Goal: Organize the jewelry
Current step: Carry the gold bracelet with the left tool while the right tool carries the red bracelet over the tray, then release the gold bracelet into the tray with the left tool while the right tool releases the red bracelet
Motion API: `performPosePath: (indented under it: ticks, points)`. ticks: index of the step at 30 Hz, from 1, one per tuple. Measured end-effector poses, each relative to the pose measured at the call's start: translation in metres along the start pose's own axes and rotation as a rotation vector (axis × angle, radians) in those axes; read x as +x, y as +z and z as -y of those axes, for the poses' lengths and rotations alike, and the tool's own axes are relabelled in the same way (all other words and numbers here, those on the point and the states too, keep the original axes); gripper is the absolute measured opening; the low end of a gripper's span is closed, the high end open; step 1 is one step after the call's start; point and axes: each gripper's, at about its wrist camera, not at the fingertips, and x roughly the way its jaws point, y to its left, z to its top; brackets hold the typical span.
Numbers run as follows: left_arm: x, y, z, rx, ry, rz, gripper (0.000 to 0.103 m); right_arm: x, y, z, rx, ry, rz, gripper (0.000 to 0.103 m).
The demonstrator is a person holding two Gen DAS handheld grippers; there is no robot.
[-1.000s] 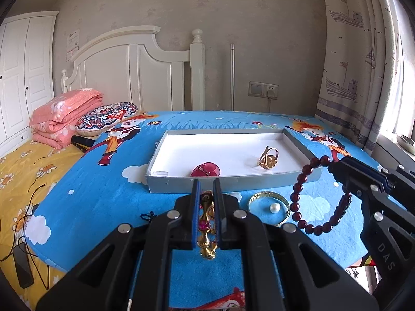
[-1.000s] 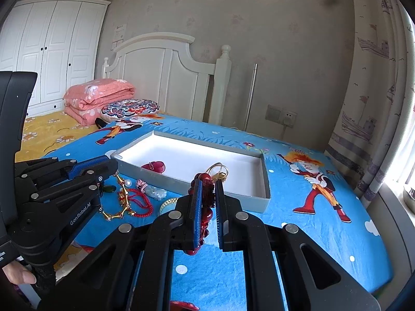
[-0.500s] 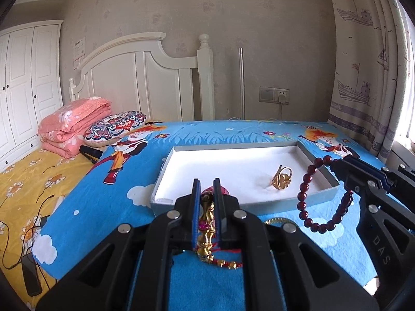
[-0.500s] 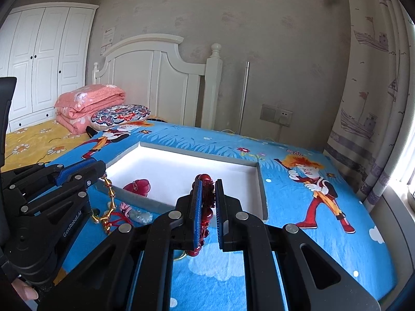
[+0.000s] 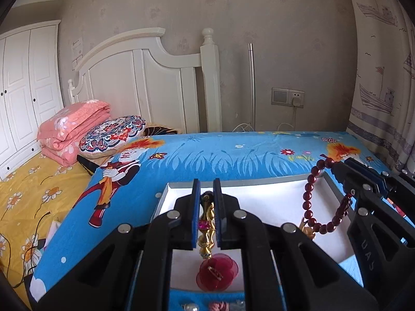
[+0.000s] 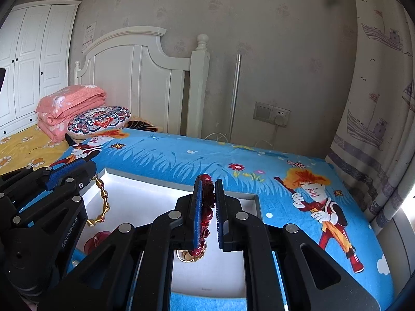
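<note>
Left gripper [image 5: 206, 207]: sitting at lower centre of the left wrist view, jaws clamping a gold chain [image 5: 206, 229] with a pink stone; the chain is hanging down between the pads, above the white tray floor.
Right gripper [image 6: 207, 207]: sitting at lower centre of the right wrist view, jaws pinching a dark red bead bracelet [image 6: 206, 208]; in the left wrist view its loop [image 5: 315, 199] is dangling at right, over the tray.
Tray [image 5: 259, 185]: a shallow grey-walled, white-floored box lying on the blue cartoon bedsheet [image 5: 220, 155], filling the lower middle of both views.
Already in the tray: a red flower brooch [image 5: 216, 272] is lying directly under the chain; a gold ring [image 6: 190, 256] is lying under the bracelet, partly hidden by the fingers.
Step in hand: both pieces appear to be hovering over the tray for release. Doing it well likely means lowering until each loop is pooling on the floor, then opening, and offsetting toward bare white floor so nothing is landing on the brooch or ring and tangling.
Edges: the far wall is running just beyond both fingertips; the right wall is standing near the bracelet loop.
Open room: bare floor is showing between the two grippers and toward the upper part of the tray; the grippers are working near each other, so spreading sideways needs care.
</note>
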Motion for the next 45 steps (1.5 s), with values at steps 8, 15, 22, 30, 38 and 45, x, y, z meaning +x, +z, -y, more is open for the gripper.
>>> performPosePath:
  ticks: [8,15,22,30,38,45]
  points:
    - [0.053,0.010,-0.004,-0.011,0.053,-0.066,0.010,0.039,0.009,0.004,-0.004,-0.039,-0.040,0.009]
    - [0.071,-0.009,-0.004,-0.010,0.045,-0.130,0.026,0.062,-0.008,0.011,0.022,-0.028,-0.143,0.029]
    - [0.058,-0.013,-0.001,0.000,0.062,-0.109,0.051,0.048,-0.003,0.006,0.021,-0.008,-0.117,0.044]
    - [0.030,-0.011,-0.010,0.001,0.101,-0.065,0.076,0.022,-0.001,0.003,0.020,0.023,-0.092,0.044]
    - [-0.022,-0.026,-0.026,-0.015,0.059,-0.029,0.094,-0.028,-0.029,0.001,0.000,0.081,-0.082,0.054]
    - [-0.066,-0.050,-0.037,-0.048,-0.002,-0.002,0.098,-0.063,-0.060,0.004,-0.012,0.109,-0.078,0.066]
